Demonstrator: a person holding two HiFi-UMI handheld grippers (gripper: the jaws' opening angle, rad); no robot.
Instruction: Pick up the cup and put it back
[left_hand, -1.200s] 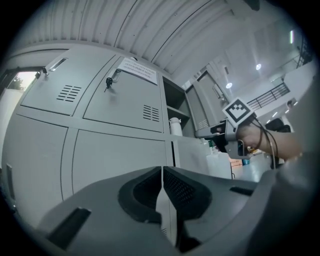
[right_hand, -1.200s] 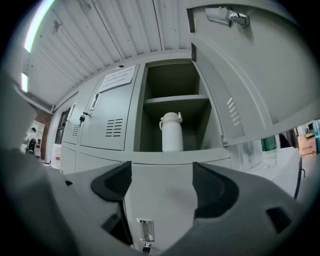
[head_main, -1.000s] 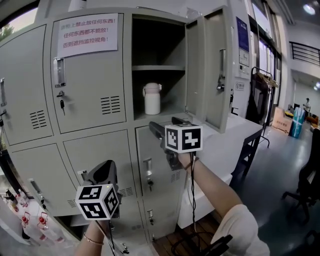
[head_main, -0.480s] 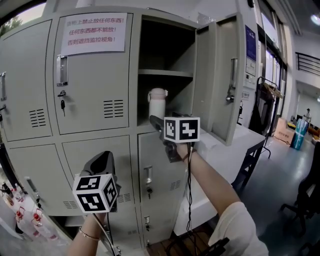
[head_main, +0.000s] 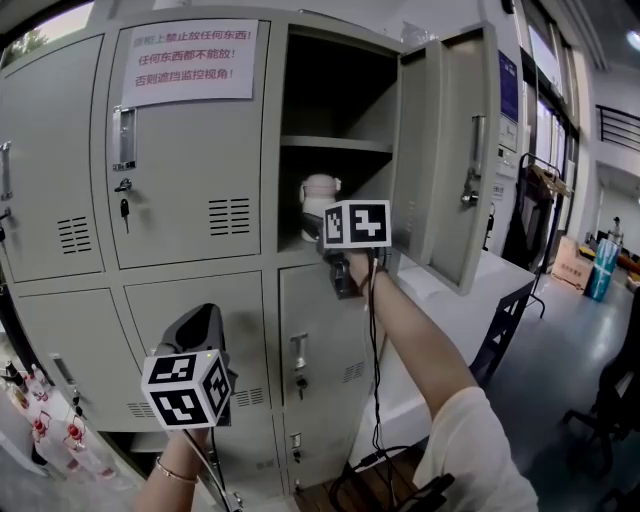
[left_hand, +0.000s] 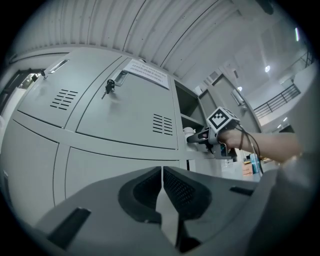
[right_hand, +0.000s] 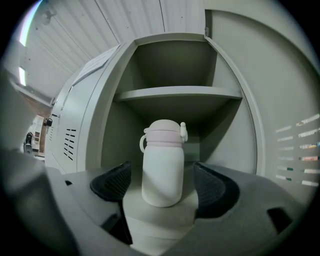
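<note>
A white cup with a pink lid (head_main: 318, 192) stands upright on the floor of the open locker compartment (head_main: 300, 245), under a shelf. In the right gripper view the cup (right_hand: 163, 167) sits between the jaws of my right gripper (right_hand: 163, 184), which is open, with a gap on each side. In the head view the right gripper (head_main: 322, 232) reaches into the compartment, its marker cube hiding the cup's lower part. My left gripper (head_main: 203, 322) hangs low in front of the lower lockers. Its jaws (left_hand: 162, 186) are shut with nothing between them.
The locker door (head_main: 455, 150) stands open to the right of the arm. A shelf (head_main: 335, 145) spans the compartment above the cup. Closed lockers with keys and a paper notice (head_main: 190, 60) lie to the left. A white table (head_main: 440, 300) stands to the right.
My right gripper has risen and moved forward into the open compartment, so its jaws now flank the cup. The left gripper has hardly moved.
</note>
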